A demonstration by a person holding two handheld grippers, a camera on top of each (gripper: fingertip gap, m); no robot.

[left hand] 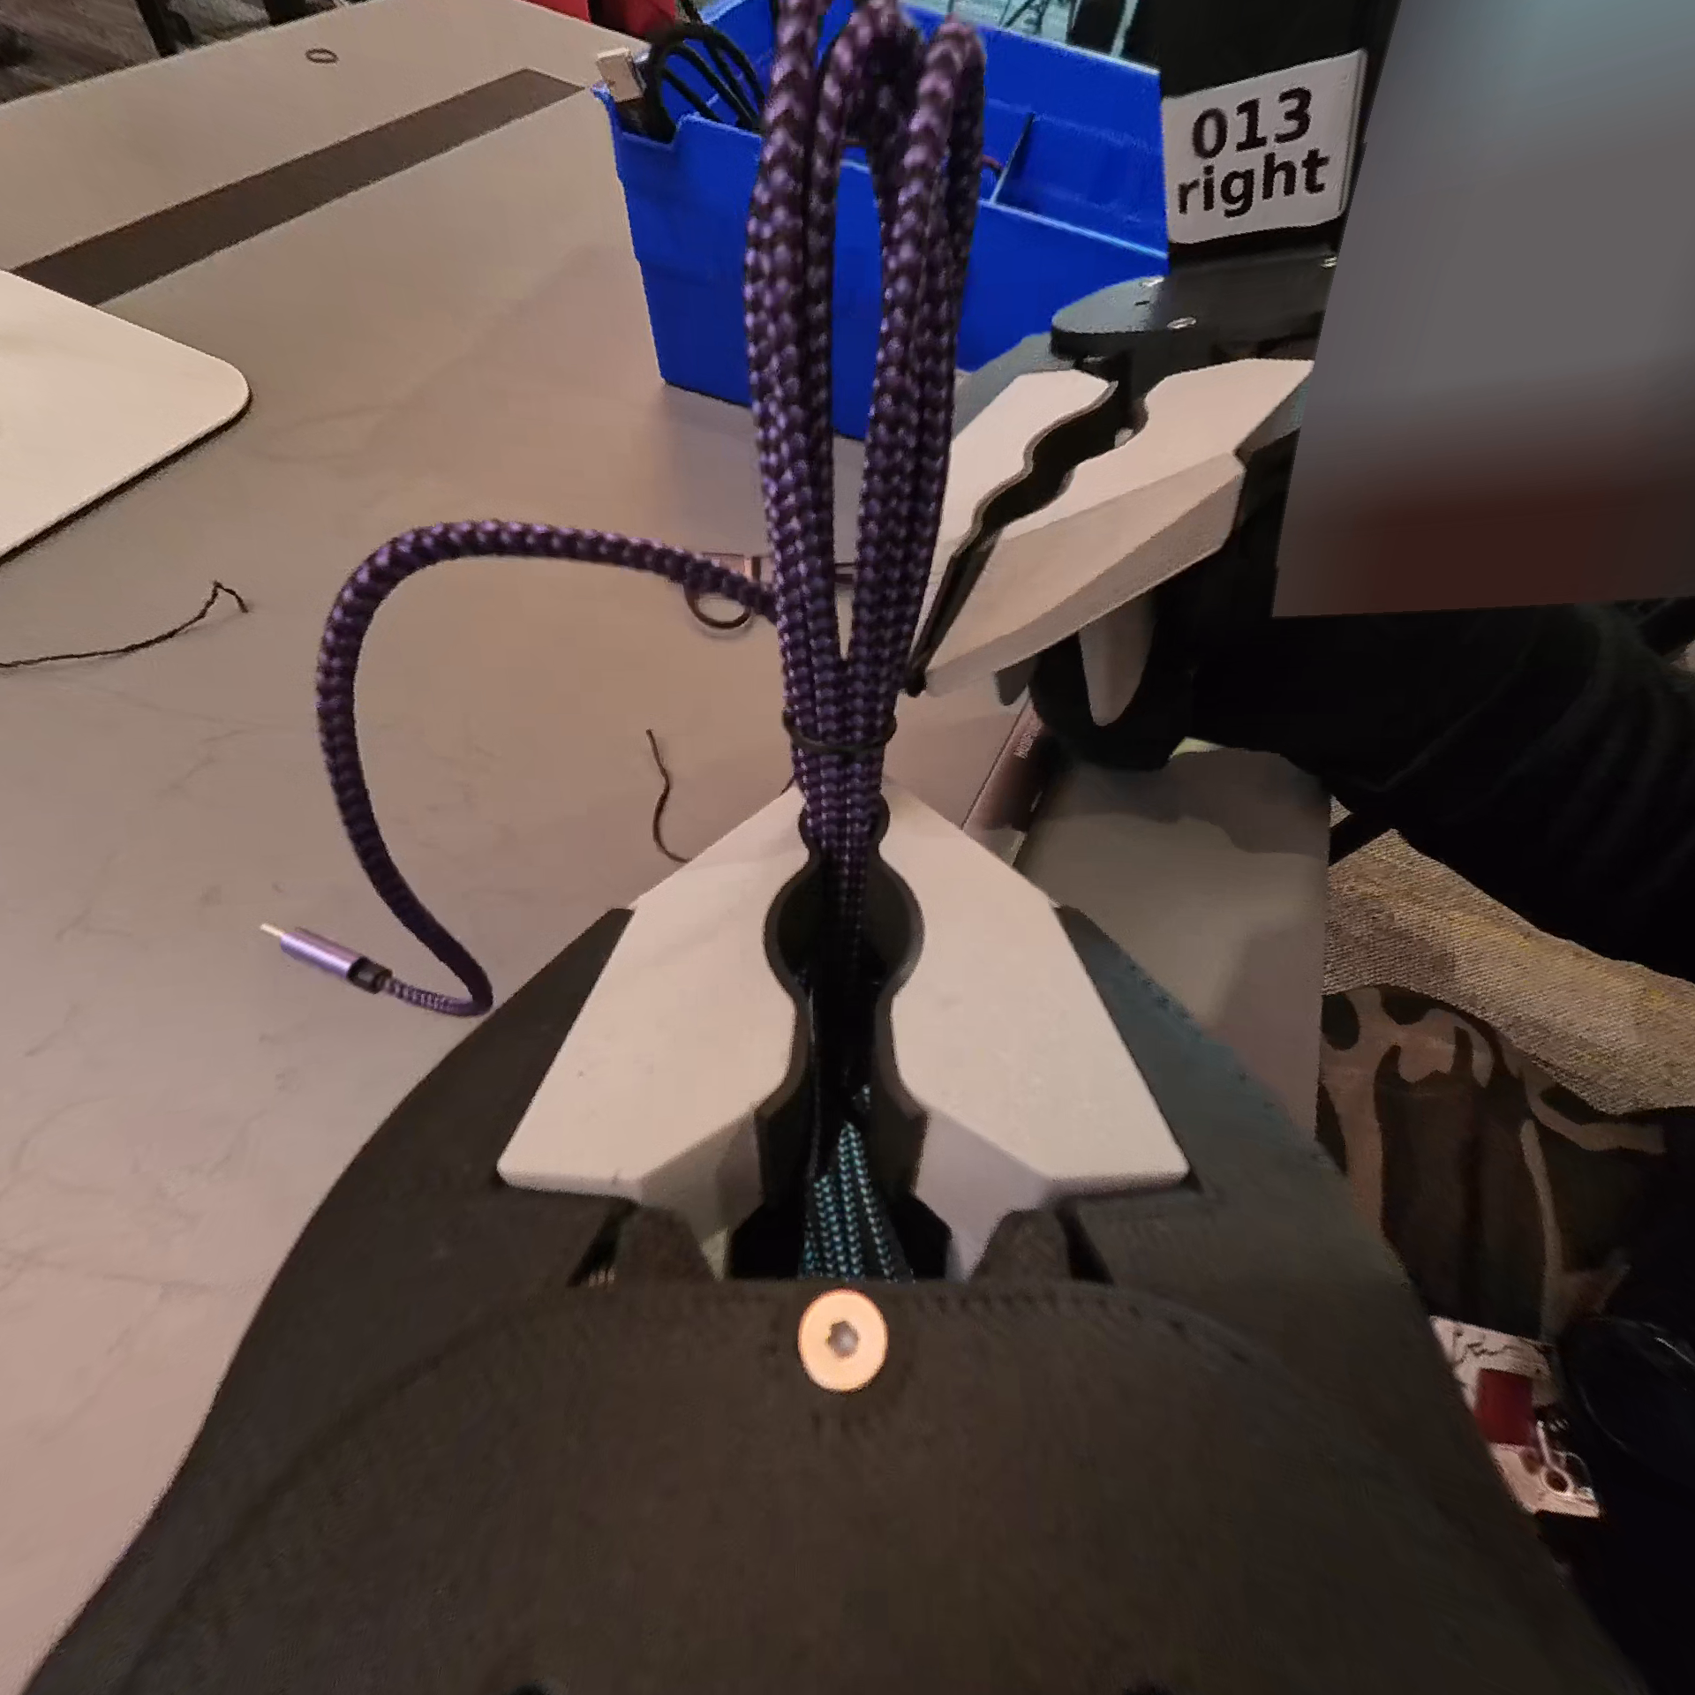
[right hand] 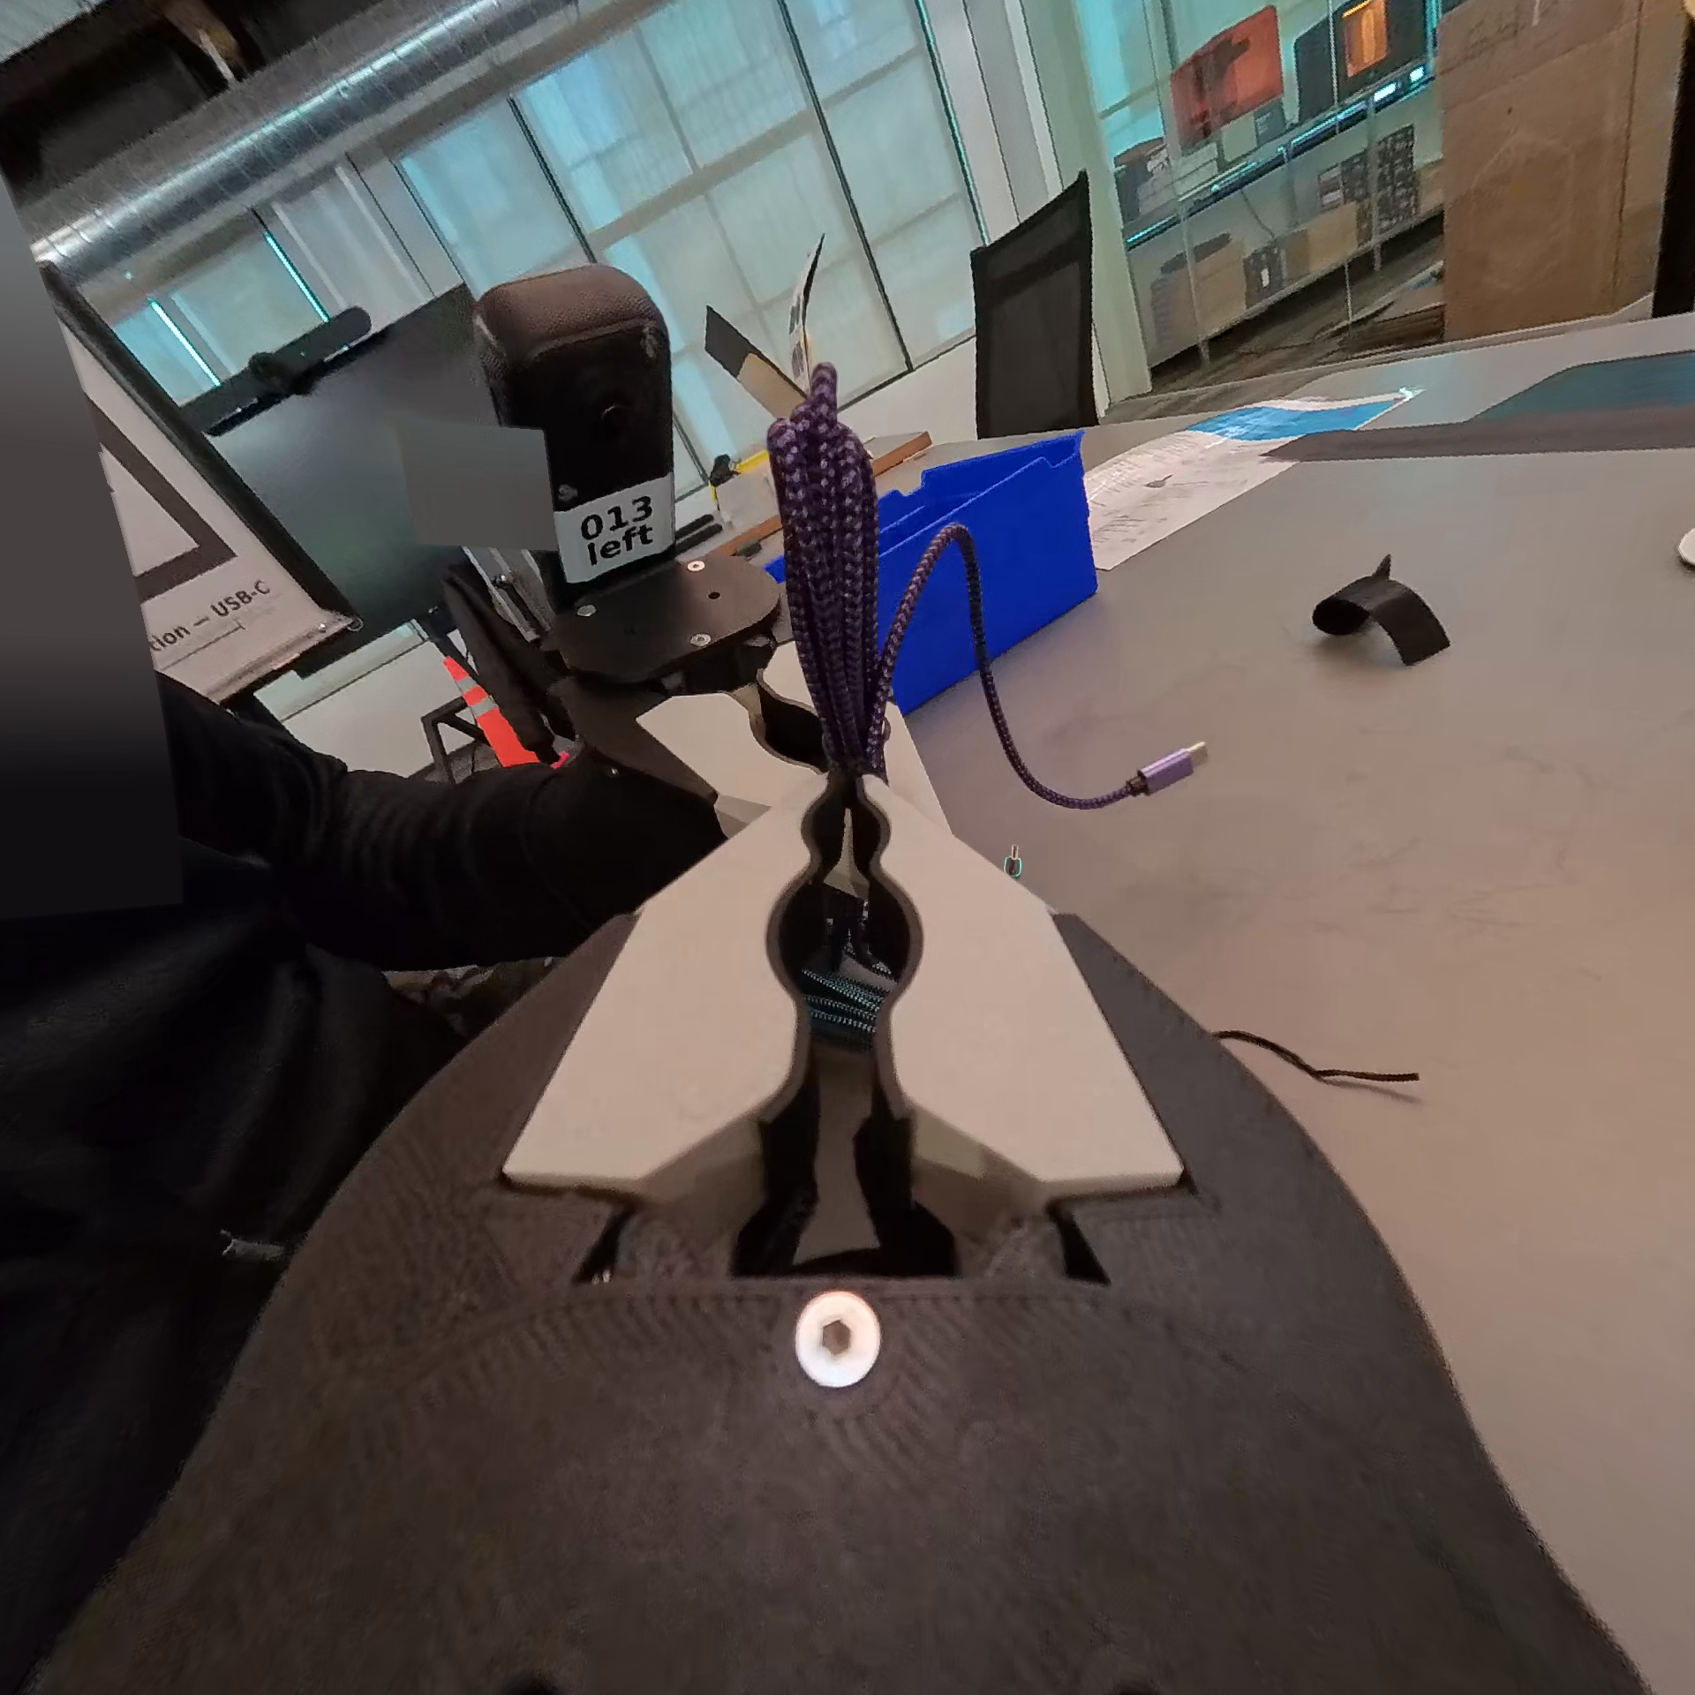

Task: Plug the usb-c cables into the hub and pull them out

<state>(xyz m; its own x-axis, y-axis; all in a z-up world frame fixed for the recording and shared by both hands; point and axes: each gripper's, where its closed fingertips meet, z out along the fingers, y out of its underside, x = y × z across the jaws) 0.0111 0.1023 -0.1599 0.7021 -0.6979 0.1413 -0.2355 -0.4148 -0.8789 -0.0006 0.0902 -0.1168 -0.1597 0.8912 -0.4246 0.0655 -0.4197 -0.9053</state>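
Note:
A purple braided USB-C cable (left hand: 839,440) is folded into a bundle of loops held by a thin black tie (left hand: 839,738). My left gripper (left hand: 844,821) is shut on the bundle's lower part and holds it upright above the grey table (left hand: 413,367). One free end curves left and down to a purple plug (left hand: 316,949). My right gripper (right hand: 848,793) is shut and pinches the bundle (right hand: 825,569) at its base, right beside the left gripper (right hand: 734,725). The plug (right hand: 1169,763) hangs over the table. A teal cable (left hand: 848,1220) shows below, between the fingers. No hub is in view.
A blue bin (left hand: 917,229) holding black cables stands on the table behind the bundle. A curled black strap (right hand: 1376,614), loose black threads (left hand: 138,633), a white pad (left hand: 92,404) and papers (right hand: 1174,477) lie on the table. A person's black sleeve (right hand: 413,853) is at the left. The left gripper's tips are roughly 4 centimetres from the right gripper's.

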